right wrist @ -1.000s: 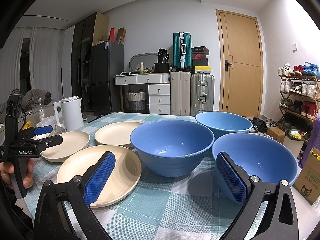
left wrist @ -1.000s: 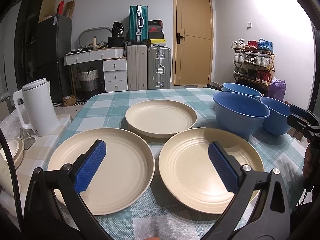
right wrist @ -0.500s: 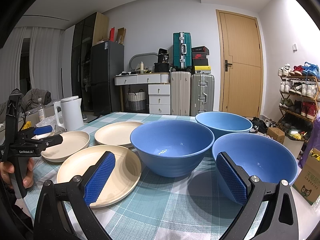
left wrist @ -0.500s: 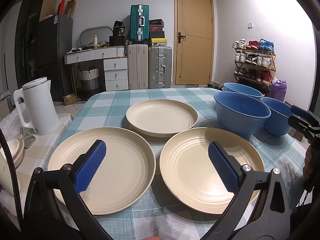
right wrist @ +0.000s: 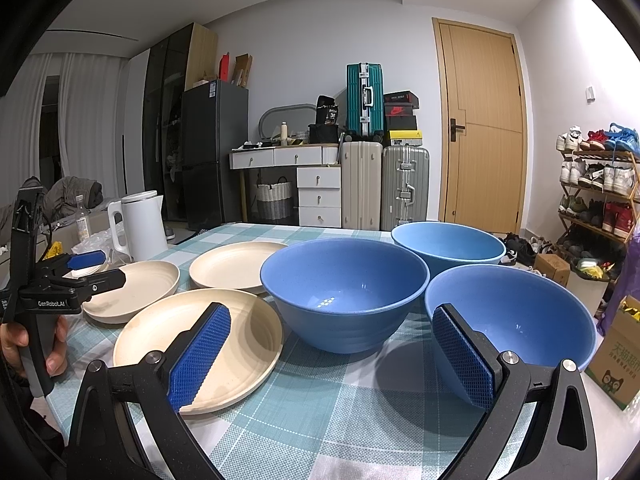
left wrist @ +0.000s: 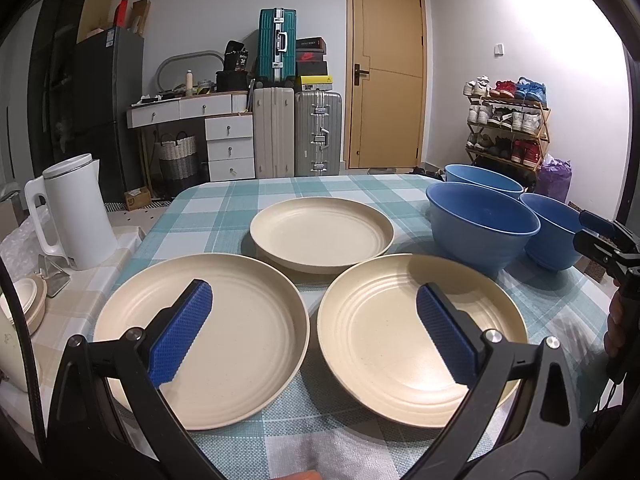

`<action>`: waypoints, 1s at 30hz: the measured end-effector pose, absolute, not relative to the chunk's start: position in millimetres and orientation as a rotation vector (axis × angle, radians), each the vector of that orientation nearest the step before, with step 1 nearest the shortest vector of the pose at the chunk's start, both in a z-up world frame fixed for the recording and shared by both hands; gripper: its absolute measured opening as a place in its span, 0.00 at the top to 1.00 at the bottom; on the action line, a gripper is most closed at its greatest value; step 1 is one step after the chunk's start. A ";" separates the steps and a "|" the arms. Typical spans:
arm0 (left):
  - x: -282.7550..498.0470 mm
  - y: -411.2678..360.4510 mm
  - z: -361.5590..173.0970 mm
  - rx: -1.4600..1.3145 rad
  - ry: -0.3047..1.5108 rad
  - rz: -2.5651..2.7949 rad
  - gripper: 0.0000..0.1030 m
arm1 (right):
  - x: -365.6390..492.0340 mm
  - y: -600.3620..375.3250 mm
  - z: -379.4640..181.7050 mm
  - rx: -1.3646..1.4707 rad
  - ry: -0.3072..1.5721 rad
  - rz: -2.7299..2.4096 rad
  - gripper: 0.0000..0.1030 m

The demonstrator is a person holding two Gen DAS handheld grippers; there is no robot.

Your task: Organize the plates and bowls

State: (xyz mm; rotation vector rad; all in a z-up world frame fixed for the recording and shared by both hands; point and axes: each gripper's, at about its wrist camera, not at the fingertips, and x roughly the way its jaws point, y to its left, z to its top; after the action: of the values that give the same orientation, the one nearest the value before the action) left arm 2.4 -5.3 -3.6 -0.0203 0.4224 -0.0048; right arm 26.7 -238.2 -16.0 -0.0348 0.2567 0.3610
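Three cream plates lie on the checked table: a near left plate [left wrist: 224,344], a near right plate [left wrist: 392,336] and a far plate [left wrist: 320,236]. Three blue bowls stand to their right: a middle bowl [right wrist: 344,292], a far bowl [right wrist: 448,244] and a near right bowl [right wrist: 520,320]. My left gripper [left wrist: 316,328] is open and empty, held above the gap between the two near plates. My right gripper [right wrist: 332,352] is open and empty, in front of the middle bowl, its right pad over the near right bowl.
A white kettle [left wrist: 76,216] stands on a side surface left of the table [left wrist: 248,200]. A cardboard box [right wrist: 616,364] sits off the table's right edge. Suitcases, drawers, a door and a shoe rack stand behind.
The left wrist view has shifted very slightly; plates and bowls stay where they were. Both grippers remain open.
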 end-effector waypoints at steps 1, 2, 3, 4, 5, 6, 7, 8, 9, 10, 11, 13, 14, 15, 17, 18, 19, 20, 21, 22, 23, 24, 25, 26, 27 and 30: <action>2.5 -5.3 -3.6 -0.020 0.423 -0.005 0.01 | 26.4 -238.4 -15.9 -0.034 0.257 0.361 0.00; 2.6 -5.4 -3.6 -0.020 0.423 -0.004 0.01 | 26.5 -238.3 -16.0 -0.035 0.257 0.361 0.00; 2.5 -5.4 -3.6 -0.020 0.423 -0.004 0.01 | 26.5 -238.3 -16.0 -0.035 0.257 0.361 0.00; 2.6 -5.4 -3.6 -0.021 0.423 -0.006 0.01 | 26.4 -238.5 -15.9 -0.035 0.257 0.361 0.00; 2.9 -5.7 -3.7 -0.020 0.423 -0.003 0.01 | 26.3 -238.6 -15.9 -0.035 0.258 0.361 0.00; 2.9 -5.7 -3.7 -0.020 0.424 -0.003 0.01 | 26.4 -238.3 -16.0 -0.035 0.257 0.362 0.00; 2.8 -5.6 -3.7 -0.020 0.423 -0.003 0.01 | 26.5 -238.2 -16.0 -0.035 0.256 0.362 0.00; 2.8 -5.7 -3.7 -0.021 0.423 -0.004 0.01 | 26.2 -238.4 -15.9 -0.035 0.255 0.362 0.00; 2.9 -5.8 -3.7 -0.020 0.424 -0.003 0.01 | 26.7 -238.0 -16.0 -0.035 0.258 0.362 0.00; 2.6 -5.6 -3.6 -0.019 0.422 -0.001 0.01 | 26.6 -238.1 -16.0 -0.035 0.257 0.361 0.00; 2.5 -5.4 -3.4 -0.020 0.421 0.000 0.01 | 26.1 -238.5 -15.9 -0.035 0.257 0.361 0.00; 2.1 -6.8 -3.4 -0.017 0.416 0.000 0.01 | 26.3 -238.2 -15.9 -0.036 0.257 0.361 0.00; 2.0 -6.7 -3.5 -0.016 0.416 0.001 0.01 | 26.3 -238.2 -15.9 -0.035 0.258 0.362 0.00; 1.9 -6.8 -3.5 -0.016 0.416 0.002 0.01 | 26.2 -238.1 -15.8 -0.035 0.258 0.361 0.00; 0.7 -7.4 -3.1 -0.014 0.416 0.001 0.01 | 28.6 -236.5 -16.8 -0.035 0.257 0.360 0.00; 1.2 -7.4 -3.0 -0.015 0.417 0.001 0.01 | 28.8 -236.7 -17.0 -0.034 0.255 0.360 0.00; 1.2 -7.3 -3.0 -0.016 0.417 0.002 0.01 | 28.8 -236.7 -17.0 -0.036 0.258 0.361 0.00; 1.2 -7.3 -3.1 -0.016 0.417 0.002 0.01 | 29.5 -236.5 -17.3 -0.036 0.259 0.361 0.00; 0.8 -6.7 -3.2 -0.020 0.419 0.001 0.01 | 28.7 -237.0 -17.0 -0.035 0.258 0.361 0.00; 1.4 -7.6 -3.4 -0.019 0.419 0.000 0.01 | 28.6 -236.9 -17.0 -0.035 0.259 0.361 0.00; 1.3 -7.4 -3.4 -0.023 0.421 -0.001 0.01 | 28.7 -236.9 -17.0 -0.035 0.260 0.361 0.00; 1.5 -7.2 -3.3 -0.027 0.423 -0.002 0.01 | 28.5 -234.7 -18.7 -0.034 0.262 0.361 0.00; 1.4 -7.0 -3.2 -0.031 0.424 -0.004 0.01 | 28.4 -234.6 -18.7 -0.035 0.261 0.361 0.00; 1.4 -6.7 -2.9 -0.032 0.425 -0.001 0.01 | 28.7 -235.4 -18.7 -0.034 0.264 0.361 0.00; 1.3 -7.1 -2.8 -0.032 0.425 0.001 0.01 | 28.4 -235.8 -18.5 -0.032 0.263 0.361 0.00; 0.6 -8.6 -1.6 -0.025 0.423 -0.001 0.01 | 28.9 -235.3 -18.8 -0.036 0.262 0.360 0.00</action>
State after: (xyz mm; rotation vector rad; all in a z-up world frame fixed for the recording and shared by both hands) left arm 0.6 -8.6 -1.6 -0.0248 0.4228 -0.0008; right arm 28.9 -235.3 -18.8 -0.0360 0.2620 0.3597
